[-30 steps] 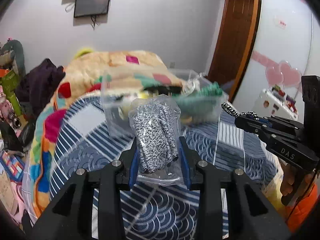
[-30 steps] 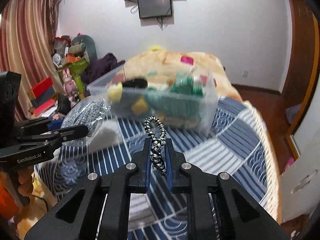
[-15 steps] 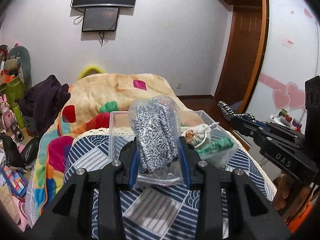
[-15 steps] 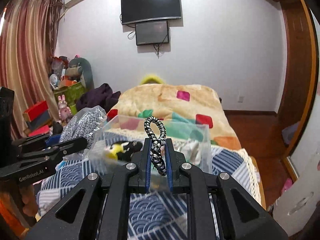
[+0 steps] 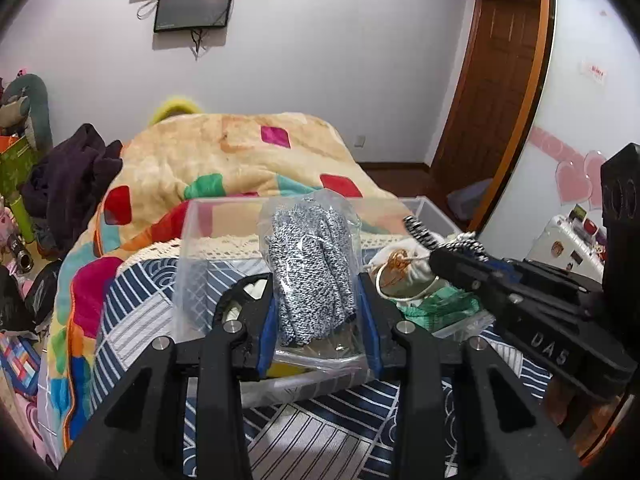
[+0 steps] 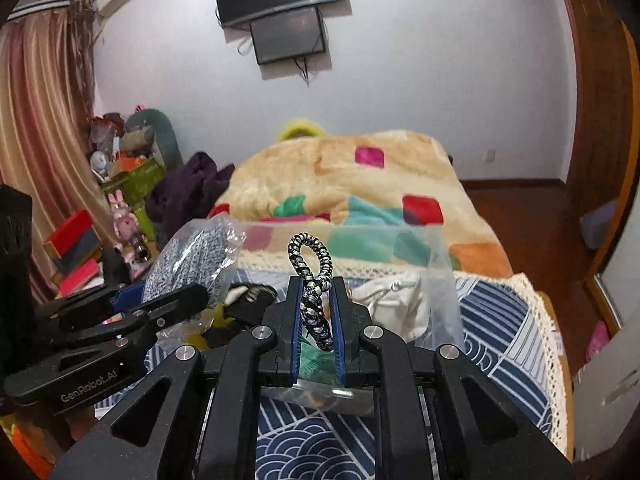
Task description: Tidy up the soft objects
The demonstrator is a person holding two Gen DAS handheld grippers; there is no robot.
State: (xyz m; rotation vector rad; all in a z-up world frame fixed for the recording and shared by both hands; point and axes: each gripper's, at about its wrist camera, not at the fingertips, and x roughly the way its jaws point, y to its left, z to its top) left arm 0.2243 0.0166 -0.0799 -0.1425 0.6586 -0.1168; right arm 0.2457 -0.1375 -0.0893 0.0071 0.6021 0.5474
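Note:
My left gripper (image 5: 316,276) is shut on a clear bag of speckled black-and-white knit fabric (image 5: 312,272), held just above the clear plastic bin (image 5: 192,240) on the bed. The bag also shows in the right wrist view (image 6: 188,264). My right gripper (image 6: 316,284) is shut on a black-and-white braided cord loop (image 6: 314,280), also over the bin (image 6: 440,264). The cord shows in the left wrist view (image 5: 424,234) at the tip of the right gripper (image 5: 448,256). Inside the bin lie a white drawstring pouch (image 5: 404,272), green knit (image 5: 440,308) and dark and yellow items (image 6: 224,320).
The bin stands on a blue wave-pattern bedspread (image 5: 320,432). A cream blanket with coloured squares (image 5: 224,160) is heaped behind it. Dark clothes (image 5: 68,176) and toys clutter the left side. A wooden door (image 5: 492,100) and a white wardrobe (image 5: 580,100) stand on the right.
Both grippers have risen and moved forward over the bin, each holding its item; the bin now sits close below the fingers.

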